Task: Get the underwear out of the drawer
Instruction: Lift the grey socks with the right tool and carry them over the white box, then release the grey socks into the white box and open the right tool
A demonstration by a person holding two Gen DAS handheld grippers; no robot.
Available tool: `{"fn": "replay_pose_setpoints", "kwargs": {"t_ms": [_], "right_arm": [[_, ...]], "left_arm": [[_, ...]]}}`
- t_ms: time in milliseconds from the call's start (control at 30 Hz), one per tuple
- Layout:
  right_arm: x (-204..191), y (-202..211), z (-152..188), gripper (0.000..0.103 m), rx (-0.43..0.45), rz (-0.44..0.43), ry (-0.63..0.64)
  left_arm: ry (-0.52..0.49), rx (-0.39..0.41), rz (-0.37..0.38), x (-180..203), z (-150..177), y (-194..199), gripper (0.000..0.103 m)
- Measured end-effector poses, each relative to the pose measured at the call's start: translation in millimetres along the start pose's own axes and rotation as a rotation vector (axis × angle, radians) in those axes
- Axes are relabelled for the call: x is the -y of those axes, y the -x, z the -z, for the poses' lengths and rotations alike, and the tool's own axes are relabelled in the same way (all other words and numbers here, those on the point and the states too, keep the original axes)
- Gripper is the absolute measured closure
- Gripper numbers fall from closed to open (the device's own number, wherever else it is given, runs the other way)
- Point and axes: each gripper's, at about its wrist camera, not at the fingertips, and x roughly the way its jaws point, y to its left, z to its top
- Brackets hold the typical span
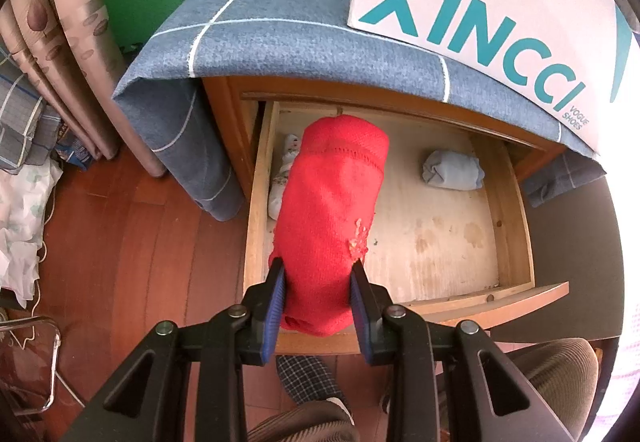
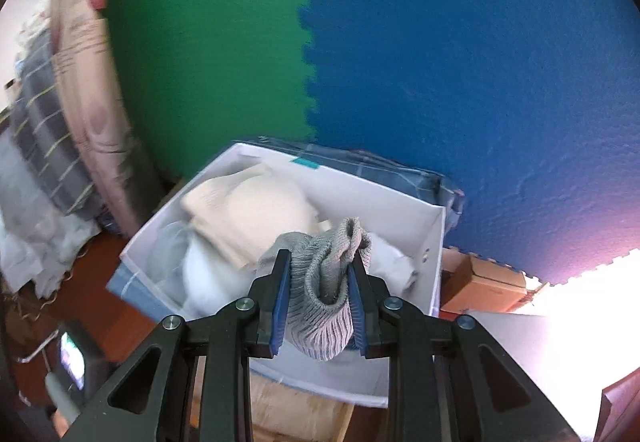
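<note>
- The red underwear (image 1: 332, 218) is a rolled knit piece, long and rounded like a tube. It sticks out forward from the left claw (image 1: 318, 264), above the open drawer (image 1: 516, 210).
- The left claw is clenched on the red roll; its blue ribbed pads (image 1: 276, 298) press both sides of it.
- Beyond the claw, on the pale, stained wooden bottom of the drawer, lies a small light blue bundle (image 1: 454, 170), to the right. A white patterned cloth (image 1: 282, 178) lies at the left wall, partly hidden behind the red roll.
- The right claw (image 2: 318, 262) is clenched on a grey ribbed knit piece (image 2: 324, 290), folded and soft.
- Just beyond the right claw stands a white box (image 2: 434, 254) with beige and white folded cloths (image 2: 256, 210) inside.
</note>
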Motion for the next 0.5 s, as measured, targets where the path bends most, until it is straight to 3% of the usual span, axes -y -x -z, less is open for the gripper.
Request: {"fn": "replay_pose_setpoints", "kwargs": {"t_ms": [300, 500], "right_arm": [[7, -60, 8, 0.079, -0.103, -0.026, -0.078], [-3, -89, 21, 0.077, -0.176, -0.021, -0.056]], "left_arm": [[-0.005, -0.003, -0.001, 0, 0, 0, 0.072], [-0.010, -0.011, -0.003, 2, 0, -2, 0.072]]}}
